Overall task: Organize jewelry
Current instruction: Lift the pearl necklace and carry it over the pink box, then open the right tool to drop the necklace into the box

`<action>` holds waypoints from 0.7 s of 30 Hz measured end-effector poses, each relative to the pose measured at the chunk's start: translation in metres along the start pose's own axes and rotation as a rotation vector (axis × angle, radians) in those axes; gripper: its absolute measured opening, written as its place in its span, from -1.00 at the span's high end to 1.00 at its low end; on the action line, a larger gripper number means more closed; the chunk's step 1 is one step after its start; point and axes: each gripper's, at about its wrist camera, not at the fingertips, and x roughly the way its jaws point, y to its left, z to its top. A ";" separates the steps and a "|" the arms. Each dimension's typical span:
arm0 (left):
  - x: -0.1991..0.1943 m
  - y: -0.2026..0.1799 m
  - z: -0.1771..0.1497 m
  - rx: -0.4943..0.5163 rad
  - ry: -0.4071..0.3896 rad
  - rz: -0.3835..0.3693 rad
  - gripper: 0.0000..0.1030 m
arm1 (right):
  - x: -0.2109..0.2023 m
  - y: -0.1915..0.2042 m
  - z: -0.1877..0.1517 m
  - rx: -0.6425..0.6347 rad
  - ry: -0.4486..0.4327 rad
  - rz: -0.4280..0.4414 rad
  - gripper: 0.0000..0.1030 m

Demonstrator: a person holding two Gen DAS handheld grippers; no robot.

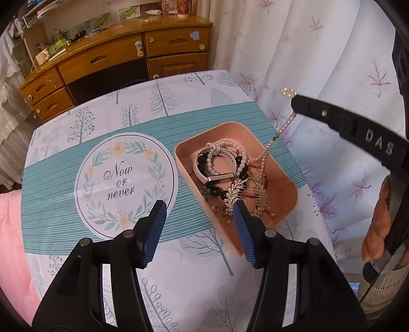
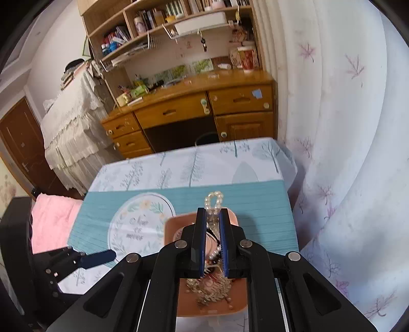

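Right gripper (image 2: 212, 213) clamped on pearl strand (image 2: 214, 201) above pink tray (image 1: 286, 176), left gripper (image 1: 198, 206) unclenched, empty, at tray's 8 o'clock.

a wooden desk (image 2: 194, 107) with drawers stands against the far wall, its top cluttered with small things too small to tell apart, and bookshelves (image 2: 163, 23) rise above it. a white curtain (image 2: 345, 127) printed with purple leaves hangs to the right of the worktop, which wears a tablecloth (image 1: 102, 143) of pale trees, a teal band and a wreath reading "now or never". a pink blanket (image 2: 53, 219) lies to the left, beyond it a lace cover (image 2: 71, 122) draped over furniture and a brown door (image 2: 23, 143).
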 end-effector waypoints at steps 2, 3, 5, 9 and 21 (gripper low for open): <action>0.005 0.000 0.001 0.000 0.009 -0.001 0.00 | 0.010 -0.004 -0.005 -0.004 0.020 -0.003 0.82; 0.008 0.000 0.001 0.000 0.014 0.000 0.00 | 0.016 -0.005 -0.008 -0.007 0.031 -0.006 0.82; 0.012 0.000 0.001 0.000 0.019 0.000 0.00 | 0.025 -0.003 -0.014 -0.013 0.053 -0.007 0.82; 0.017 0.001 0.002 -0.010 0.026 -0.003 0.00 | 0.044 0.003 -0.022 -0.031 0.094 -0.009 0.82; 0.028 0.010 -0.002 -0.021 0.060 0.000 0.00 | 0.064 0.019 -0.033 -0.036 0.169 0.003 0.72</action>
